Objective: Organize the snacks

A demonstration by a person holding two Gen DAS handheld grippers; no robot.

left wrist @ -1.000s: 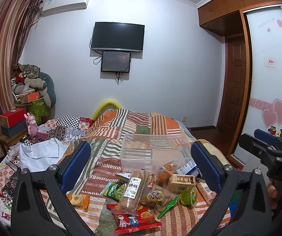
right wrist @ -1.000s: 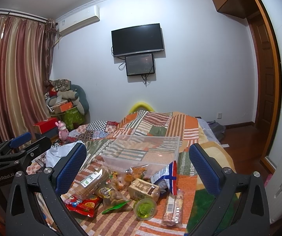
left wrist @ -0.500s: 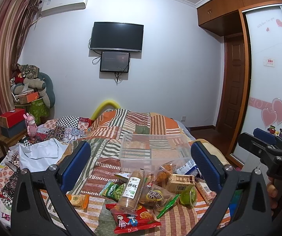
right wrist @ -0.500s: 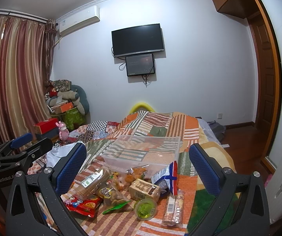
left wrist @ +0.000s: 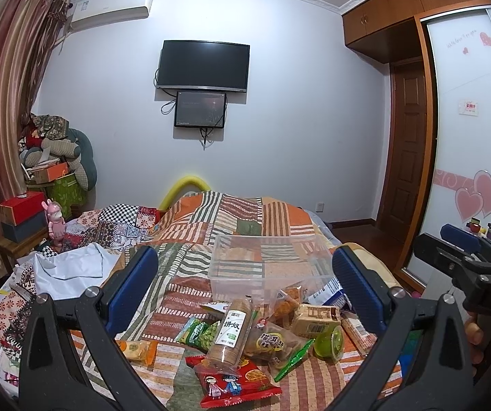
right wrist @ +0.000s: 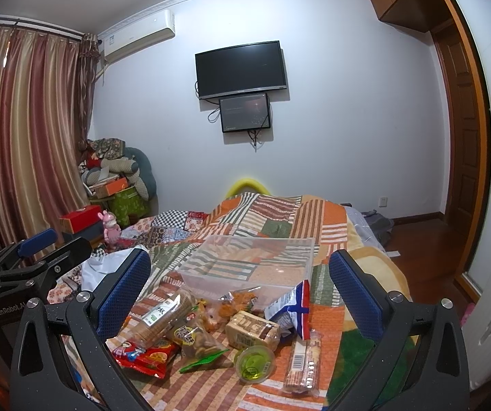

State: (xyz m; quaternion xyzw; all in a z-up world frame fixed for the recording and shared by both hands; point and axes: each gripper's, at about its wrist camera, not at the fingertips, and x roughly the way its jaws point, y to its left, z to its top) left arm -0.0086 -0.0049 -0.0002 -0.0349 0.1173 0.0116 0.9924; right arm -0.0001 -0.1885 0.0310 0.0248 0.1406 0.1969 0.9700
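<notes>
Several snacks lie heaped on a striped quilt: a tall biscuit tube [left wrist: 230, 335], a red packet [left wrist: 233, 383], a brown cracker pack [left wrist: 315, 315], a green jelly cup [left wrist: 329, 340] and green pea bags [left wrist: 199, 332]. Behind them stands a clear plastic bin [left wrist: 266, 263], seemingly empty. My left gripper [left wrist: 243, 274] hangs open above the heap, touching nothing. My right gripper [right wrist: 240, 274] is open too, above the same heap, with the jelly cup [right wrist: 255, 363], the cracker pack [right wrist: 252, 330] and a blue-white bag [right wrist: 291, 310] below it. The clear bin [right wrist: 249, 265] lies beyond.
A white garment [left wrist: 69, 269] and patchwork bedding [left wrist: 115, 229] cover the bed's left side. Boxes and cushions [left wrist: 53, 171] are stacked by the curtain. A wardrobe with a heart-patterned door [left wrist: 468, 137] stands right, a wooden floor [right wrist: 427, 239] beside the bed.
Both views shift only slightly; the grippers stay open above the snacks and nothing on the bed has moved.
</notes>
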